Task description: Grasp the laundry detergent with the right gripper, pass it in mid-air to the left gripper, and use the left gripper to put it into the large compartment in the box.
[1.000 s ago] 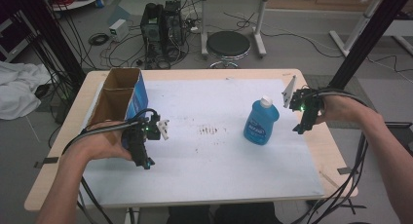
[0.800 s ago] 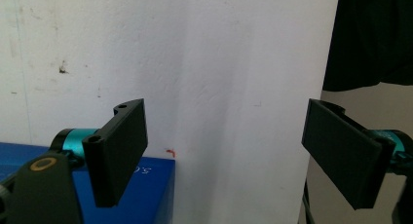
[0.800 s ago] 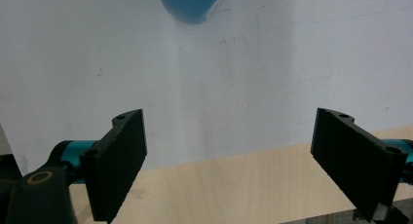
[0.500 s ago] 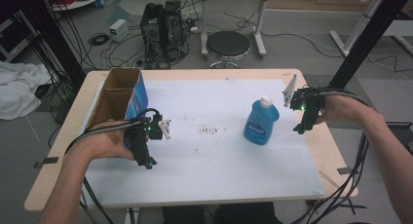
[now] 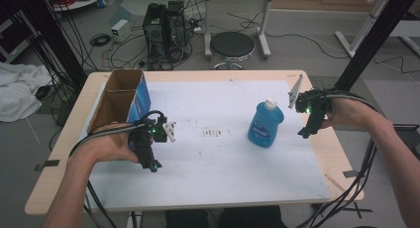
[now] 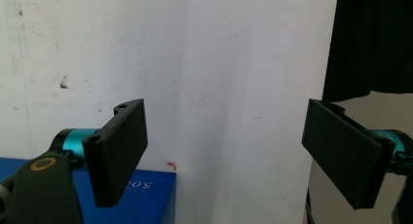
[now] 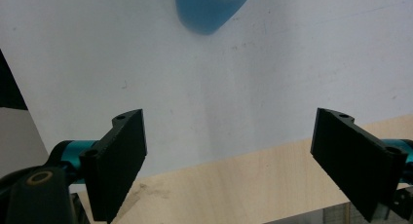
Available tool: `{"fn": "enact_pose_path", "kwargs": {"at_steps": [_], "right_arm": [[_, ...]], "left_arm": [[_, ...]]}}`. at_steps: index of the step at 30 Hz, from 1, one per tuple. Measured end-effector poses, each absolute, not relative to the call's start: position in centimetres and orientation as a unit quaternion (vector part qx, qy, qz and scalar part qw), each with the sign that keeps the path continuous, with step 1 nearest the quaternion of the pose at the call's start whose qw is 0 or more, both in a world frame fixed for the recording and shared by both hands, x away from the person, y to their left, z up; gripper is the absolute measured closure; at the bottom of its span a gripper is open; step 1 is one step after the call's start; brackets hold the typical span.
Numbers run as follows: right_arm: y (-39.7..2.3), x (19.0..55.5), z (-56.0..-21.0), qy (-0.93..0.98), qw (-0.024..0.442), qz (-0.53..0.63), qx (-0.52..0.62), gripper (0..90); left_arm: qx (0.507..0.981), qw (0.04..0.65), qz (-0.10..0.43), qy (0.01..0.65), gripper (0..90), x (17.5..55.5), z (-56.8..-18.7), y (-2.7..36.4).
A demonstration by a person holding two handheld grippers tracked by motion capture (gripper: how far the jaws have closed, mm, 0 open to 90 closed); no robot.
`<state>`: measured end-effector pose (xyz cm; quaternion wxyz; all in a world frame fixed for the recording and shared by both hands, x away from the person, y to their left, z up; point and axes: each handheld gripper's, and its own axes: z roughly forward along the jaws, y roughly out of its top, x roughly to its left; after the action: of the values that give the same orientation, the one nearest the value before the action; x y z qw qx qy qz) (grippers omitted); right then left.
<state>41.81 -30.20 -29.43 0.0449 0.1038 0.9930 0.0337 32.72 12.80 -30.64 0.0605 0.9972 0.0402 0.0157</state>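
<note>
Left gripper [image 5: 148, 149] hovers low over the white sheet [image 5: 218, 163] at the table's left side, jaws spread wide and holding nothing, just in front of the blue-sided cardboard box [image 5: 120, 98]. Right of centre, the blue bottle [image 5: 265, 124] with a white cap stands upright on the sheet. Just beside it, near the table's right edge, the right gripper [image 5: 309, 115] is likewise released, its jaws wide apart around nothing.

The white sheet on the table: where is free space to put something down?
The sheet is bare between the left gripper and the bottle, and along its near edge. It is tighter by the box and between bottle and right gripper.
</note>
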Motion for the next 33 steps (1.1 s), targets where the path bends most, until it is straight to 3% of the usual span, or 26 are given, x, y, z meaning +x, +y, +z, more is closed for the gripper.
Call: {"fn": "enact_pose_path", "kwargs": {"at_steps": [33], "right_arm": [[-27.4, 40.3, -29.6, 0.955, 0.016, 0.079, 0.285, 12.3]], "left_arm": [[0.997, 0.066, 0.015, 0.044, 16.9, 32.6, -30.9, 13.1]]}}
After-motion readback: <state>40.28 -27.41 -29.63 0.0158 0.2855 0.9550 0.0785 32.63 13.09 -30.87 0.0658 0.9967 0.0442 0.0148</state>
